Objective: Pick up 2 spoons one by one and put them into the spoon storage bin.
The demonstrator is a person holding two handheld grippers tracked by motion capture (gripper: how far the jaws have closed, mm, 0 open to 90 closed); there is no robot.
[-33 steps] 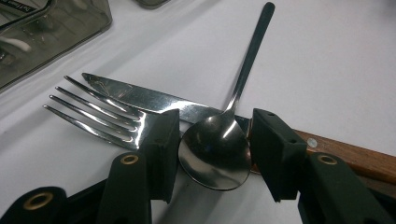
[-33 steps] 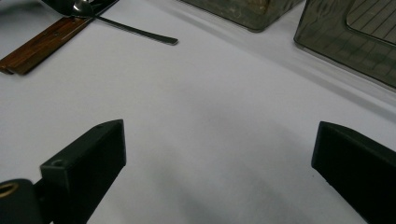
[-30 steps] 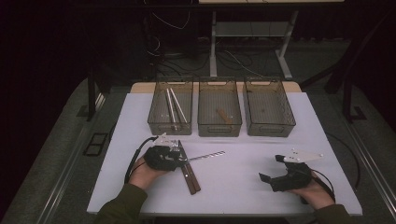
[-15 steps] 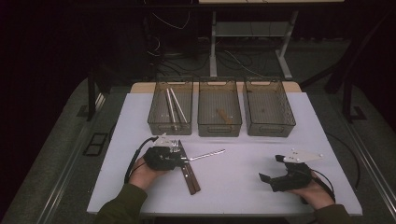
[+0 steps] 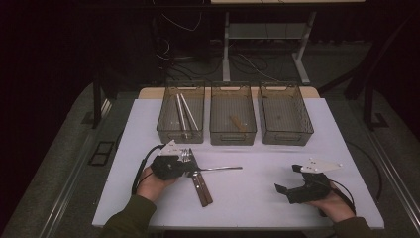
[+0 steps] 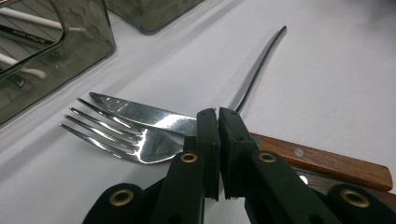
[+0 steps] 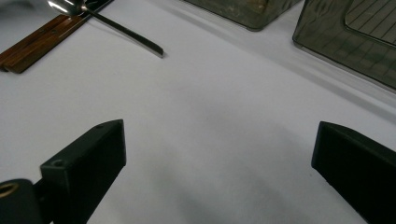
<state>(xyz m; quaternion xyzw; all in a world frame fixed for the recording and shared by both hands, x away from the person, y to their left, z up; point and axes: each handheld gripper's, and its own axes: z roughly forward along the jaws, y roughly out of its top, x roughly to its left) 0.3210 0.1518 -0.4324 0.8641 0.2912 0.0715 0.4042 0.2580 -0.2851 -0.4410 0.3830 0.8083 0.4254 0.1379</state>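
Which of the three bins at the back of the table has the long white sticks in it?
The left bin, the one nearest the left claw. Two long pale sticks lie in it; the middle bin holds one small brown piece, and the right bin looks empty.

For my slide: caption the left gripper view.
Left gripper shut on fork neck, beside wooden-handled knife.

Taking the fork as landmark: right of its handle tip the table lies bare as far as the right tongs, a wide lane for a hand. Beyond the fork, three bins stand in a row with only narrow gaps between them, walling off the far side. Just under the fork's neck two knives lie side by side, blocking a low pass there. The left tongs sit at the fork's head.
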